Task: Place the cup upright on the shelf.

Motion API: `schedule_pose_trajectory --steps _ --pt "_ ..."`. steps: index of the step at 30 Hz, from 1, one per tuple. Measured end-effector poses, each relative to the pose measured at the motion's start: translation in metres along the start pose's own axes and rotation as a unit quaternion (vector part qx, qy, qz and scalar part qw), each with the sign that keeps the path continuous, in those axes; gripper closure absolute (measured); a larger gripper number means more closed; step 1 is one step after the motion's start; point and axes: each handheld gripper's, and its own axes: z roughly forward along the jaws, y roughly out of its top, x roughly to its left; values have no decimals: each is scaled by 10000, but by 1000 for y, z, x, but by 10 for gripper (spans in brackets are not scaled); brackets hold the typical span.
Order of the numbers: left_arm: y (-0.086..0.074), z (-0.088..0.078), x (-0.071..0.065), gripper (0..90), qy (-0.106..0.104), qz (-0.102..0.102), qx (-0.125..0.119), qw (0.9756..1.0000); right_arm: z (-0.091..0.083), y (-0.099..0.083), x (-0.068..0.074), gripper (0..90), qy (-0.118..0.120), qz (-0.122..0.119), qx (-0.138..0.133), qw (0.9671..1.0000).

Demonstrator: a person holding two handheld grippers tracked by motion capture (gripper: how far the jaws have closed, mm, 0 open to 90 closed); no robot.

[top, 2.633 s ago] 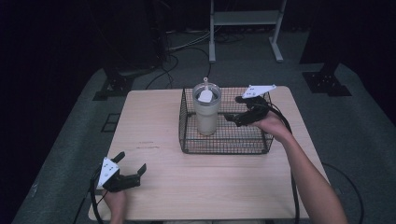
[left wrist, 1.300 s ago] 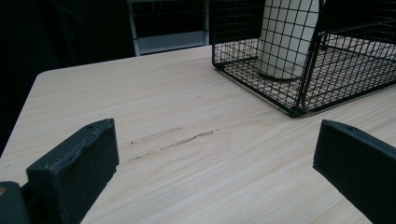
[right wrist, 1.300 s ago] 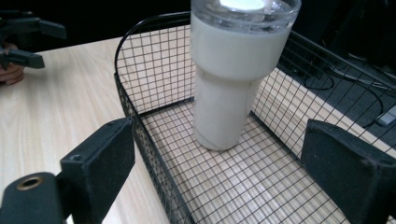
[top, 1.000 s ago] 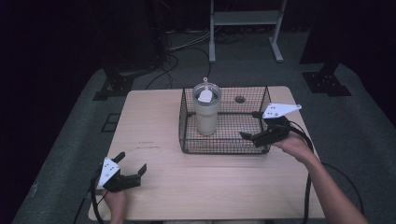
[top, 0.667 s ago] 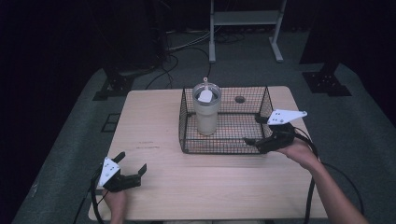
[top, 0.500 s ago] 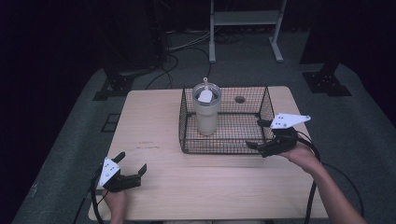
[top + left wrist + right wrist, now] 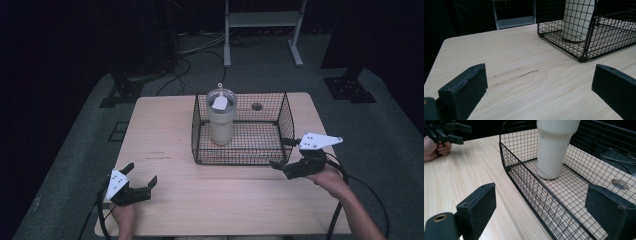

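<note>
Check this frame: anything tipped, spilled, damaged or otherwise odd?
Nothing stands out. The tumbler stands upright inside the wire basket, lid on, no spill. Both tongs, left and right, are open and empty. Only faint scuffs mark the table.

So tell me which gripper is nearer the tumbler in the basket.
Right. The right gripper sits open at the wire basket's near right corner; the left gripper rests open at the table's near left, well away from the tumbler.

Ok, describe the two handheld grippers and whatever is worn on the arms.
Both are black two-jaw tools. The left gripper carries a small white three-cornered plate with dark dots, and a black cable loops from it. The right gripper bears a longer white pointed plate, and its black cable trails off the table edge. Its flat, matte jaw pads show a rough texture. Both forearms are bare, with no sleeves visible.
</note>
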Motion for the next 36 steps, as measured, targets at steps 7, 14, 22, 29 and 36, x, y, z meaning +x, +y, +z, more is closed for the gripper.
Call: schedule_pose_trajectory --steps 7,14,22,29,36 --pt "0 0 0 0 5 12 23 10000 -5 -12 2 95 -83 -14 1 10000" --pt "0 0 -1 0 10 35 38 10000 -9 -28 6 94 -118 55 -76 9999" --pt "0 0 -1 0 13 44 43 10000 -12 -44 9 94 -141 163 -87 9997" --pt "0 0 -1 0 17 52 50 10000 -17 -54 8 94 -253 215 -118 9994" --pt "0 0 -1 0 14 44 50 10000 -22 -68 8 94 -376 326 -121 9987"
